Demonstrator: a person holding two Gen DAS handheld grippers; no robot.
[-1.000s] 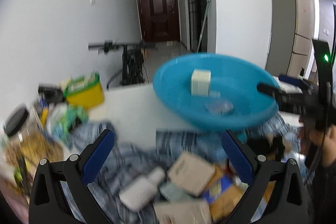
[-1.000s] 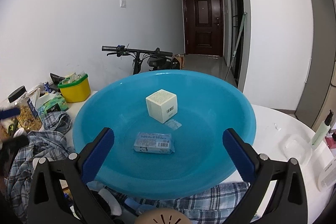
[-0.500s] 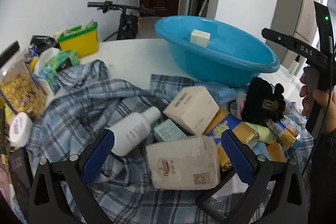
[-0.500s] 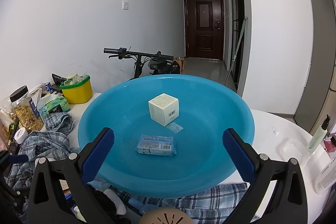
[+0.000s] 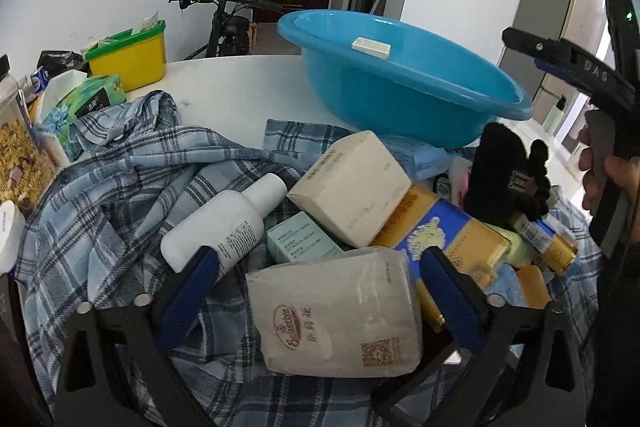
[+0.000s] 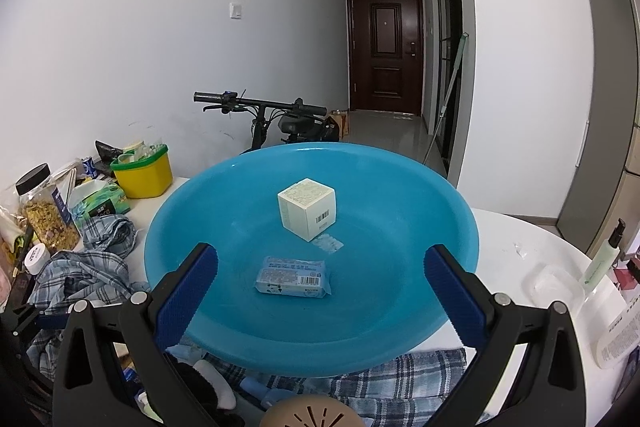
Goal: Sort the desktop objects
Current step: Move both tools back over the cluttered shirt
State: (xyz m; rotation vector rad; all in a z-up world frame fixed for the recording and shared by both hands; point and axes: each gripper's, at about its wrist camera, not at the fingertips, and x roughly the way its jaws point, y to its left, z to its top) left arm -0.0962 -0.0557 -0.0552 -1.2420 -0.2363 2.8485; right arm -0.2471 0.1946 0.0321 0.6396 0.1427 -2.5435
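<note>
A blue basin stands on the white table and holds a cream cube box and a light blue packet. It also shows in the left wrist view. My left gripper is open, with its jaws on either side of a beige wrapped pack that lies on a plaid cloth. Beyond it lie a white bottle, a cream box, a small teal box and a gold-and-blue box. My right gripper is open and empty above the basin's near rim.
A yellow tub with a green rim, a tissue pack and a jar of cereal stand at the left. A black plush item lies right of the pile. A pump bottle stands far right. A bicycle is behind the table.
My left gripper has dropped and moved forward onto the pile, so the beige pack now lies between its open jaws. The right gripper has barely moved.
</note>
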